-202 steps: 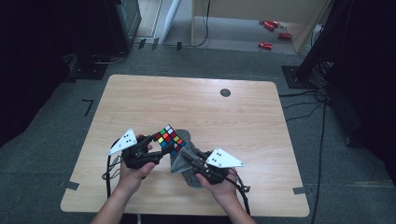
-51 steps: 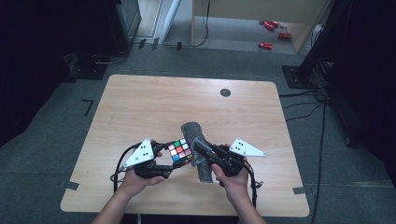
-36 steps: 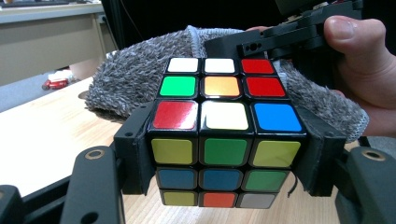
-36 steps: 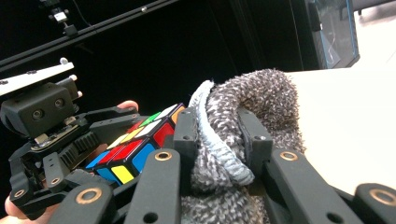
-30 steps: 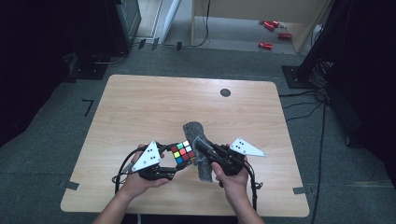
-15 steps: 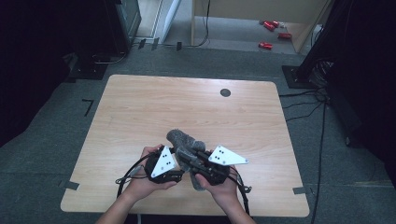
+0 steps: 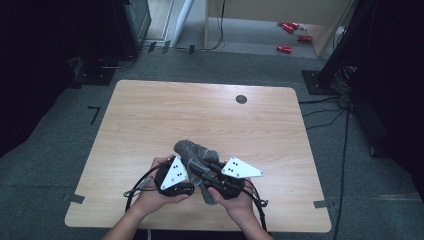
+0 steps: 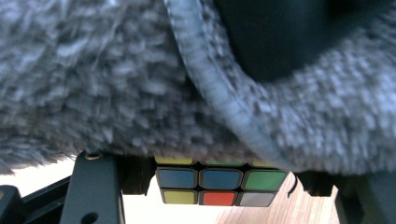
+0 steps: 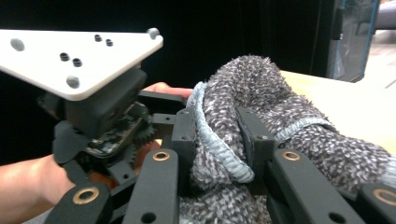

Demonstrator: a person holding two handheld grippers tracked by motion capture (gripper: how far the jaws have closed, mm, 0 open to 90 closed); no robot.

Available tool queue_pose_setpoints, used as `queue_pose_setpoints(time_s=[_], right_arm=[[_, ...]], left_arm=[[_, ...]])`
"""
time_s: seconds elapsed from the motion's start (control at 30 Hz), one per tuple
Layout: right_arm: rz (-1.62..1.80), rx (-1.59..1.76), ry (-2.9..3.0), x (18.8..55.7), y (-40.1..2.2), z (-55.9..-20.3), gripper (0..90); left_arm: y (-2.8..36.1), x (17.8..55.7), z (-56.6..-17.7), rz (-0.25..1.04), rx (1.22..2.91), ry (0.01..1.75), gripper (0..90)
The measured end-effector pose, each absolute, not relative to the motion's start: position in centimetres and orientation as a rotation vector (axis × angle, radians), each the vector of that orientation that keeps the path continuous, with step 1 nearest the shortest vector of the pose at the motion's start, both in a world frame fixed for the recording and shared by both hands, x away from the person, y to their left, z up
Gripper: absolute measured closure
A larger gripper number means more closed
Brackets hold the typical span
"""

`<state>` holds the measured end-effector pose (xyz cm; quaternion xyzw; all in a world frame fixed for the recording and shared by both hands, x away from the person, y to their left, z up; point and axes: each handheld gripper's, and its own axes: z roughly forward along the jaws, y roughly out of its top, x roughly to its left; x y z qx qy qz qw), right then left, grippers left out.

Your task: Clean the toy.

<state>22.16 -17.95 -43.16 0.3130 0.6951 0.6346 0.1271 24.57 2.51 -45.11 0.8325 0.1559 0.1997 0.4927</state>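
My left gripper (image 8: 211,185) is shut on a colour-tiled puzzle cube (image 8: 219,179), whose lower two rows of tiles show between the jaws. A grey fuzzy cloth (image 8: 140,84) drapes over the cube's top and hides the rest of it. My right gripper (image 9: 217,140) is shut on the same cloth (image 9: 266,93), pinching a fold with its hemmed edge. In the high view both grippers meet near the table's front middle: the left gripper (image 7: 181,176) against the right gripper (image 7: 199,166), with the cloth (image 7: 192,149) bunched over their tips.
The wooden table (image 7: 150,115) stretches away behind the hands, with a small black round cap (image 7: 241,99) near its far edge. Cables loop off the front edge. Red objects (image 7: 284,48) lie on the floor beyond. The other gripper's white plate (image 9: 79,51) sits close at the left.
The left hand has carried the cube rightward against the right gripper. The cube, visible between the grippers a second ago, is now covered by the cloth in the high view.
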Motion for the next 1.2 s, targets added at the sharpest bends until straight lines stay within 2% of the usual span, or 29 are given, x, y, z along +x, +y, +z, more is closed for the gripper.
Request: queue_pose_setpoints(time_s=[0.27, 0.53, 0.8, 1.07, 1.2], right_arm=[[1.78, 1.069, 1.91, 23.6, -21.4, -43.4, 73.3], [1.756, 0.874, 2.012, 21.8, -17.5, -43.4, 72.9], [1.705, 1.0, 1.931, 23.3, -20.4, -43.4, 73.1], [1.685, 0.874, 2.008, 22.2, -18.2, -43.2, 72.2], [1.688, 0.941, 1.962, 22.7, -19.3, -43.1, 72.7]], left_arm=[[3.2, 24.8, -44.7, 0.462, 1.985, 0.386, 34.8], [2.9, 24.7, -45.0, 0.458, 1.998, 0.383, 34.8], [3.1, 24.8, -44.9, 0.451, 1.982, 0.376, 34.8], [3.0, 24.7, -44.9, 0.46, 1.995, 0.383, 34.8], [3.1, 24.7, -44.8, 0.457, 1.983, 0.386, 34.8]])
